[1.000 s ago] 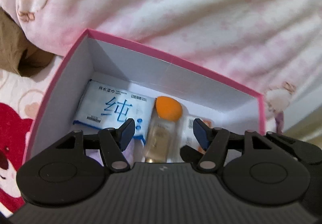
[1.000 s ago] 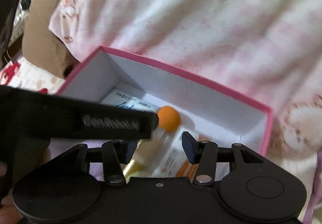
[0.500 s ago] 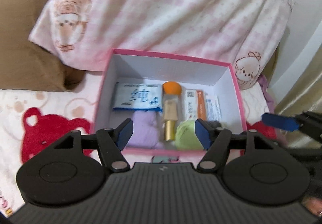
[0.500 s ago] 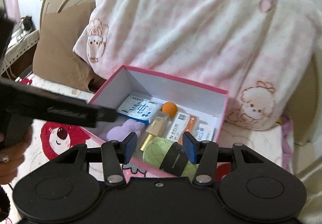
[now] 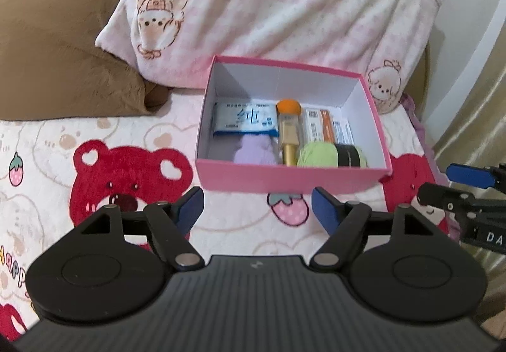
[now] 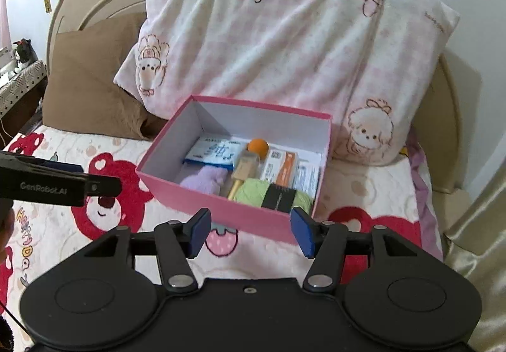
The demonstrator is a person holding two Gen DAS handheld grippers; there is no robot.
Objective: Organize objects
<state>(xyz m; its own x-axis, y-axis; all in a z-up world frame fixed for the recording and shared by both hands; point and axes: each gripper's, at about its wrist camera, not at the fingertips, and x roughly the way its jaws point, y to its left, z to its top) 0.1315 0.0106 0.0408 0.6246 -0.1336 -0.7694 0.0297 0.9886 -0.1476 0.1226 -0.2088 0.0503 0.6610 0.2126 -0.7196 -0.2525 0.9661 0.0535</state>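
1. My left gripper [image 5: 256, 204]: blue pads spread, nothing between them; the jaws have just been opening. It hangs over the bear-print bedspread [image 5: 95, 168], just short of the box.
2. My right gripper [image 6: 249, 231]: pads likewise apart and empty, jaws also just opening, pointed down at the box's near wall.
3. Pink cardboard box with white inside [image 5: 284, 179]: sits open on the bedspread, its far wall against the pink checked pillow [image 5: 284, 3].
4. Contents, all inside the box: a white-and-blue tissue packet [image 5: 245, 122]; a lilac plush piece [image 5: 254, 152]; a gold bottle with orange sponge top [image 5: 288, 133]; a green yarn ball with black band [image 6: 273, 195]; orange-and-white medicine cartons [image 5: 325, 128].
5. Status, my judgement: packing looks finished; no loose items show on the bedspread.
6. Risks: the bedspread is soft, so a knock from either gripper could tip or slide the box. The yarn ball sits high near the front wall and might roll out. My two grippers are close; crossing paths could make them clash.
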